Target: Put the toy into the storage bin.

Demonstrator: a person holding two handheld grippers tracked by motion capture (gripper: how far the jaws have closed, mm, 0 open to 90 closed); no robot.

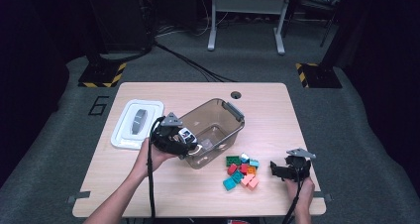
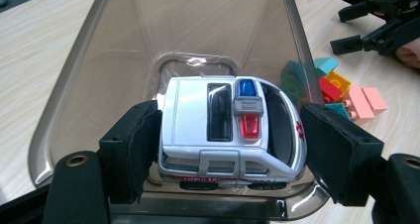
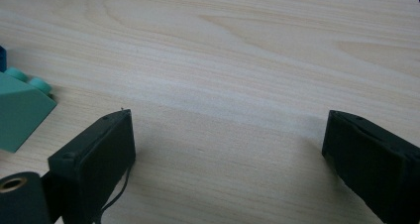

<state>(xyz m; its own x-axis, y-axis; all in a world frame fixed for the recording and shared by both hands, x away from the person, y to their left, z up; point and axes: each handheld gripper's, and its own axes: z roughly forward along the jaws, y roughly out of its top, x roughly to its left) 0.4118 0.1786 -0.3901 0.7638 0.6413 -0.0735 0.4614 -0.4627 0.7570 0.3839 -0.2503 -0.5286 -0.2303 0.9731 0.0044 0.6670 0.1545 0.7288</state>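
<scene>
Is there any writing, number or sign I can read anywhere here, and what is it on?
"6": dark numeral on the grey floor left of the table.
"AMBULAN…": red letters low on the toy ambulance in the left claw; the end is cut off by shadow.
Red mark on the ambulance's side by the windscreen: too small to read.
Yellow and black hazard stripes on the floor: a sign, no words.

Both forearms bare, no sleeves seen. Left gripper (image 1: 185, 140) and right gripper (image 1: 277, 168) built in black, each topped by a grey three-cornered plate. Black cable trailed from each. Jaws faced with black pads; brass-ringed screw holes noted at the bases.
</scene>
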